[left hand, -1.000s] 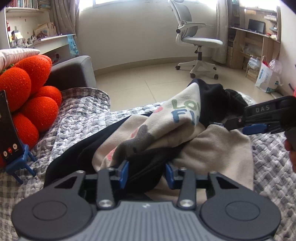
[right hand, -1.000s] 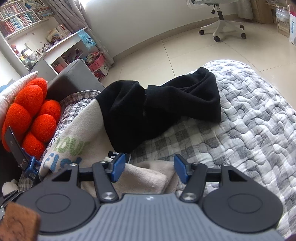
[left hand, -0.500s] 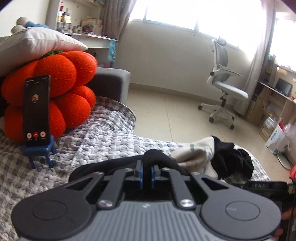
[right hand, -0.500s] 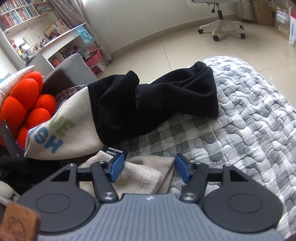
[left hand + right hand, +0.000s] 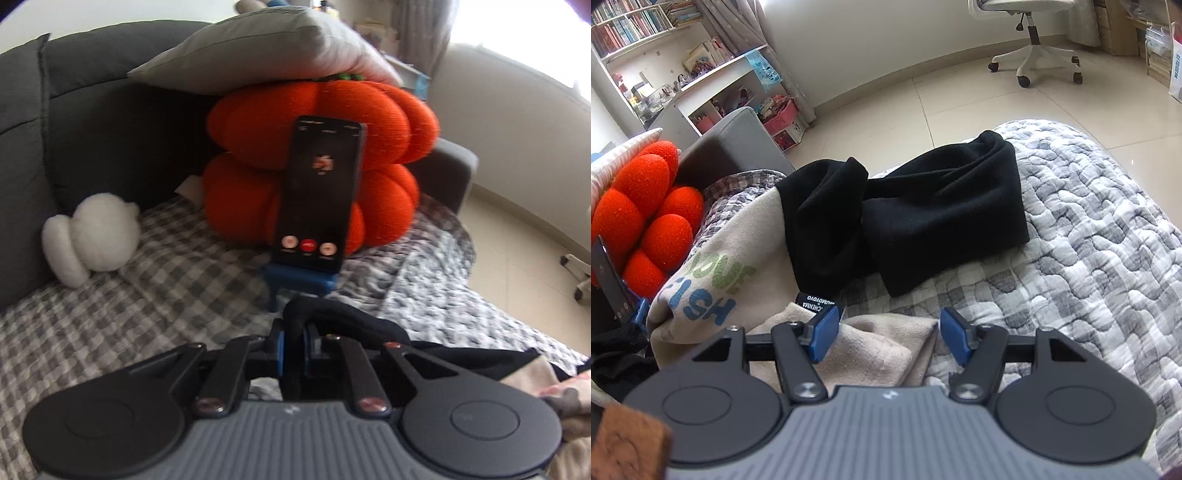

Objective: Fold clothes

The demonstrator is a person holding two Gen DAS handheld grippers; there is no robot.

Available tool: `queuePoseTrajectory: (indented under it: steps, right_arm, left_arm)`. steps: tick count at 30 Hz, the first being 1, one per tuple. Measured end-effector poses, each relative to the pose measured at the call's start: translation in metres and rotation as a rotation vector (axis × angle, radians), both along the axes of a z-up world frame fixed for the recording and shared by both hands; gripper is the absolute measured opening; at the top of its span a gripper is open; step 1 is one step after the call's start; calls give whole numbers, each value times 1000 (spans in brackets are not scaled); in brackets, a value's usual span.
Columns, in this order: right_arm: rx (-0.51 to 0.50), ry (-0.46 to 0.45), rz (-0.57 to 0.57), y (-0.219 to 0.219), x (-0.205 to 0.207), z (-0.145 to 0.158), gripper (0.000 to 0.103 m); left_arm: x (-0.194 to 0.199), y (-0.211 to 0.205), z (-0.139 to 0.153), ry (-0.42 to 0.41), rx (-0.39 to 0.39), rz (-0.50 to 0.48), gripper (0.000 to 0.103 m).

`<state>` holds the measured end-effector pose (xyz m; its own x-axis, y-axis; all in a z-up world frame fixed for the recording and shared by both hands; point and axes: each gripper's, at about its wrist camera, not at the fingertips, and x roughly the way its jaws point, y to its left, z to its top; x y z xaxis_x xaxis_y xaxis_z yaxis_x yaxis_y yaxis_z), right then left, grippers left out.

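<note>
Pinching black fabric [image 5: 295, 334], left hand-held gripper [image 5: 293, 349]; right hand-held gripper [image 5: 886, 334] spread.

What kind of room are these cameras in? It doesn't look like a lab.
Most likely a lived-in room at home, part sitting room, part study. A grey sofa under a quilted checked cover holds cushions, bookshelves line the wall, and an office chair stands on the tiled floor.

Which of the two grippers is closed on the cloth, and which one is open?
The left gripper pinches black fabric between shut fingers; the right gripper is open above the beige cloth.
</note>
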<state>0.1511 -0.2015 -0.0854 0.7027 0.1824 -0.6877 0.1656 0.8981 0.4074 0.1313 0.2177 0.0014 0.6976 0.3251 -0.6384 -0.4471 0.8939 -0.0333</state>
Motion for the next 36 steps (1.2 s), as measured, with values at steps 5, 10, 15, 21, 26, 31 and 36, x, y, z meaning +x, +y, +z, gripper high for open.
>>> queuePoseTrajectory:
  steps: [5,10,15,21,26,31,36]
  right_arm:
    - [3,2,4,0,-2,1,65]
    - [-3,1,4,-1,-5,3,64]
    - [-7,0,12,-4,-9,4,52]
    - [16,-16,39,-4,-7,4,46]
    - [61,-37,83,1,-2,4,46]
    - [107,-56,125,5,5,4,48]
    - [182,-53,121,13,23,-4,52]
  left_arm:
    - [-4,26,-3,56,1,138,42]
    - [-12,14,1,45,-59,31,56]
    - [-10,-14,-3,57,-154,-137,58]
    - [3,-58,-30,168,-375,-332,58]
    - [14,-74,-57,229,-458,-278,58]
    - [18,-70,-70,170,-568,-176,58]
    - [12,-72,-75,83,-606,-8,55]
